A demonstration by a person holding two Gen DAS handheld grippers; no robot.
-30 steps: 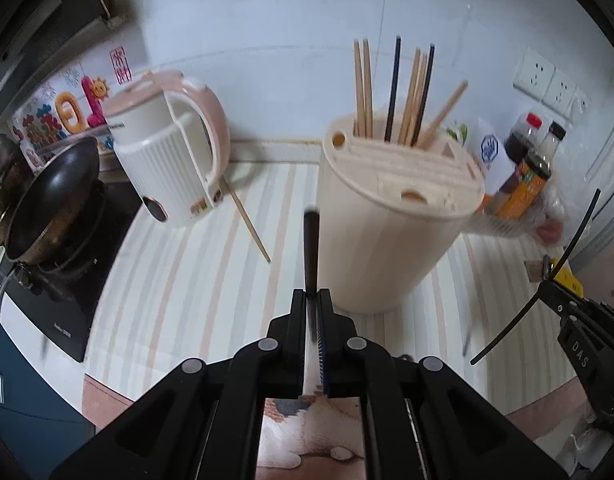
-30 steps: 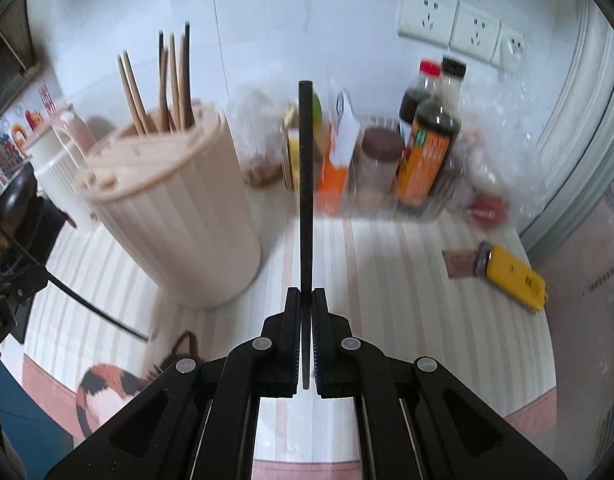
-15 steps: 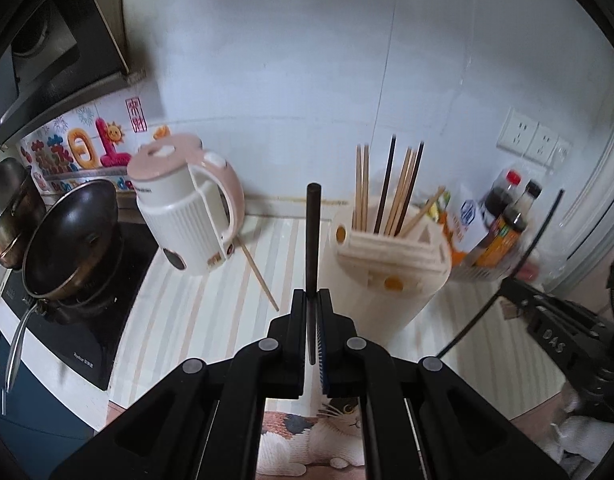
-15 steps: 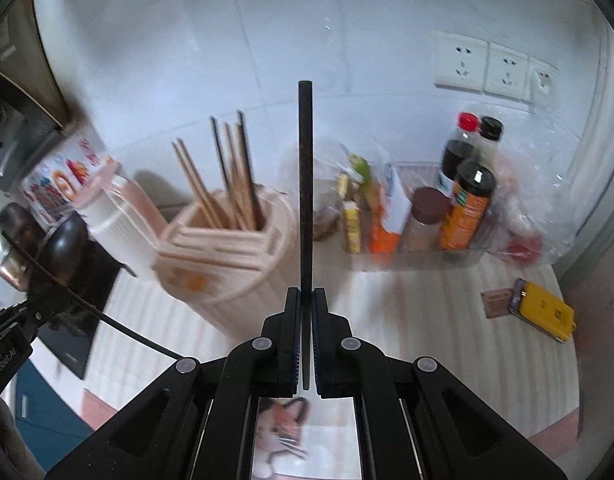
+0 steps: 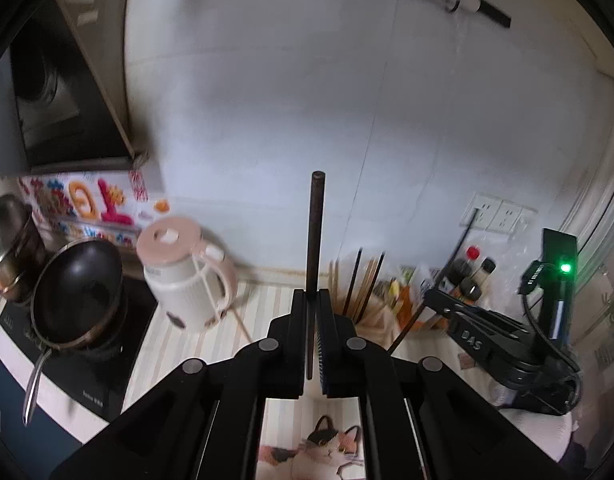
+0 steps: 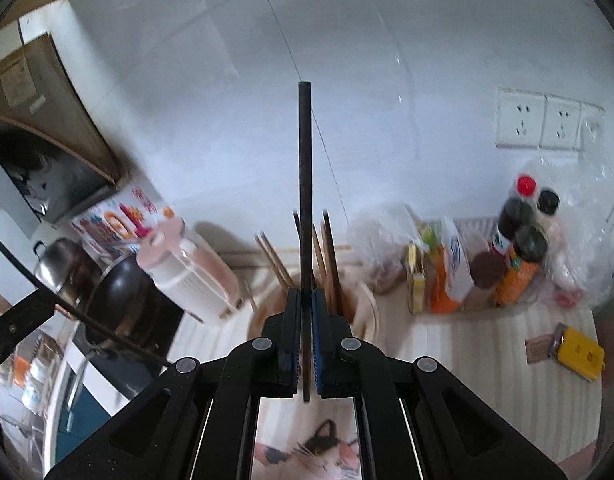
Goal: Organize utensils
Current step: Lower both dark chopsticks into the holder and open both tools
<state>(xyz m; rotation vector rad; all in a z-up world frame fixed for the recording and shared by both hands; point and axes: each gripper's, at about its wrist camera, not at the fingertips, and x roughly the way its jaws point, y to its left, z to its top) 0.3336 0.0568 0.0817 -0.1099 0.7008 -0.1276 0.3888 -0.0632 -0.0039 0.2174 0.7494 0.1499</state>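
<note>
My left gripper (image 5: 311,300) is shut on a dark brown chopstick (image 5: 315,232) that sticks straight out ahead of it. My right gripper (image 6: 306,298) is shut on a black chopstick (image 6: 305,184), also pointing forward. Both are high above the striped counter. The cream utensil holder (image 6: 365,312) stands below and just behind the right gripper, with several wooden and dark chopsticks (image 6: 327,248) upright in it. In the left wrist view the holder (image 5: 381,320) sits right of my fingers, and the right gripper (image 5: 479,336) with its black chopstick shows at the right.
A pink kettle (image 5: 183,276) stands left of the holder, with a loose wooden chopstick (image 5: 241,322) on the counter beside it. A black pan (image 5: 77,288) sits on the stove at left. Sauce bottles (image 6: 519,248) and packets fill a tray at the back right. A yellow box (image 6: 579,354) lies at right.
Both grippers have risen well above the counter, each still holding its chopstick. The holder, kettle and bottles now appear smaller and lower in both views.
</note>
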